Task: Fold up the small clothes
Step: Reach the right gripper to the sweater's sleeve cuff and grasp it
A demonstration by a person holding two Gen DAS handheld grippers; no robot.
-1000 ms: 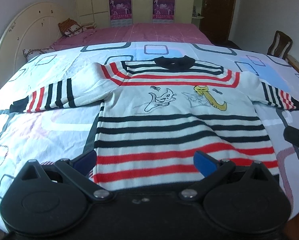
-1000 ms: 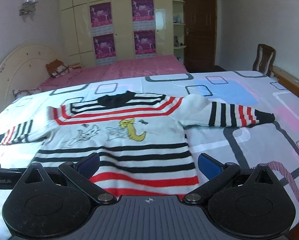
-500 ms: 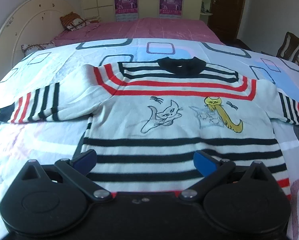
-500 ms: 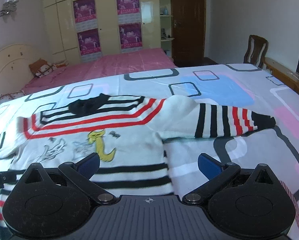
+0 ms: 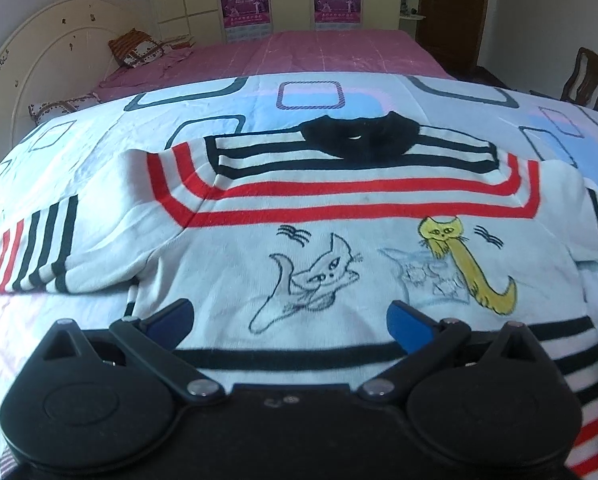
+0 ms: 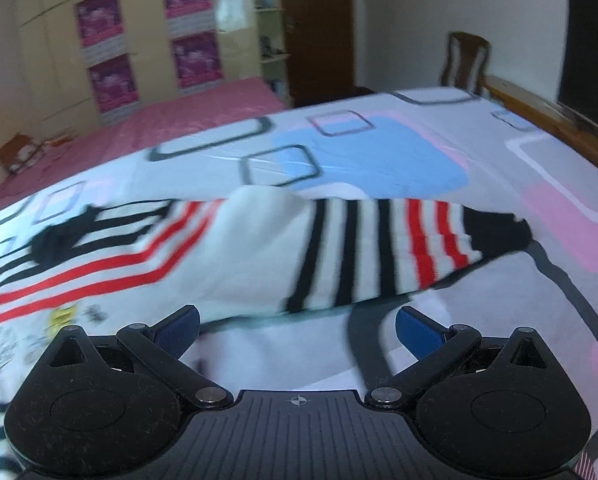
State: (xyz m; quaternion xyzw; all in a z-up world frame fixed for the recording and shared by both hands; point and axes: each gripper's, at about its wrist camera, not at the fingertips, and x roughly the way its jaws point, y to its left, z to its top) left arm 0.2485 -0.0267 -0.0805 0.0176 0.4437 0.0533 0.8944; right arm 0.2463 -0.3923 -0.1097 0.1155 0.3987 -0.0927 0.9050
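On the bedspread [image 6: 379, 152] the sweater [image 5: 339, 240] lies flat, both the left gripper [image 5: 289, 318] and right gripper [image 6: 297, 326] spread apart and empty, so a shallow pinch on the right sleeve [image 6: 359, 248] could grab only 1 layer or snag the bedspread.

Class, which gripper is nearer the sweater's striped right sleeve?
Right. The right gripper sits just before the right sleeve, jaws open; the left gripper is over the sweater's chest.

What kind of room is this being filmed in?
A bedroom, most likely in a home. A striped sweater lies spread on a bed with a patterned sheet; a curved white headboard stands at one end, and tall wardrobe doors with purple posters line the far wall.
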